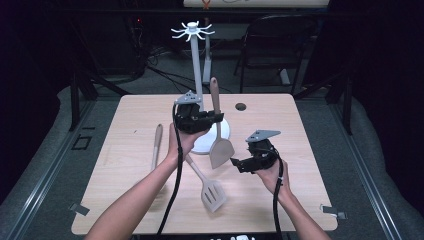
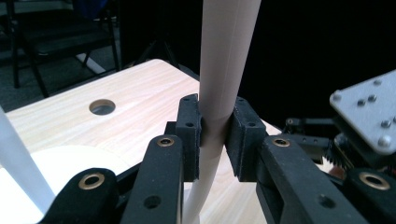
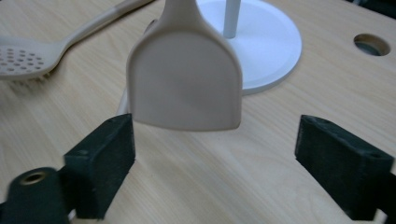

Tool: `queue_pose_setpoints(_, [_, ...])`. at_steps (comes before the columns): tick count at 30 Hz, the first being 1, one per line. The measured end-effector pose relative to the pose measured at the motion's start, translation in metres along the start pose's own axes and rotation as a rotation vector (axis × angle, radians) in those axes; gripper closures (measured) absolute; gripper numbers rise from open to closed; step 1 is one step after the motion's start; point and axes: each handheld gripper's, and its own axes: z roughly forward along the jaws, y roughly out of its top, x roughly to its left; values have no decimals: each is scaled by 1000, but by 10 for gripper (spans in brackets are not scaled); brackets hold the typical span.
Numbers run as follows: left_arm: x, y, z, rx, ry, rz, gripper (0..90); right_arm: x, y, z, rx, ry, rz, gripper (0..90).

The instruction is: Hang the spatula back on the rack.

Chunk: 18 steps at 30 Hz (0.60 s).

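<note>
Nearest the person, the slotted turner (image 1: 213, 194) lies flat on the counter (image 1: 300, 120), on the near side of the white rack's base (image 1: 226, 131), its handle running up under the left hand (image 1: 181, 142), so where it ends is hidden. To the right of that base the right gripper (image 1: 235, 162) rests low over the counter, its jaws spread wide with nothing between them; in the right gripper view (image 3: 212, 154) the blade of the solid spatula (image 3: 185, 86) hangs just beyond the pads, clear of both.

The left gripper (image 1: 219, 117) is raised in front of the rack's post (image 1: 197, 65), clamped on the spatula's handle; the left gripper view shows both pads (image 2: 189, 135) pressed against the pale shaft, whose top is cut off by the frame. The spatula (image 1: 218, 127) hangs upright, blade down, just in front of the base.

Left of the base a third handle (image 1: 157, 145) lies on the counter; its working end sits behind the forearm, possibly a spoon or skimmer.

The counter is pale wood grain with a round hole (image 1: 240, 106) beyond the base to the right. The rack's hooked crown (image 1: 192, 30) stands above it. Behind, a dark folding chair (image 1: 280, 40), cables on grey floor, and black surroundings are hard to make out.
</note>
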Motion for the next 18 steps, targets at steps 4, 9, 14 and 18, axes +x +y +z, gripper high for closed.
queue_pose_setpoints(4, [4, 4, 0, 3, 10, 10, 763, 0, -2, 4, 27, 16, -10, 59])
queue_pose_setpoints(9, [9, 8, -1, -1, 16, 19, 763, 0, -3, 5, 51, 15, -16, 44])
queue_pose_setpoints(14, [14, 12, -2, 0, 22, 21, 763, -4, -5, 6, 57, 8, -10, 39])
queue_pose_setpoints(18, [18, 16, -2, -1, 32, 29, 762, -5, -6, 7, 69, 10, -4, 35])
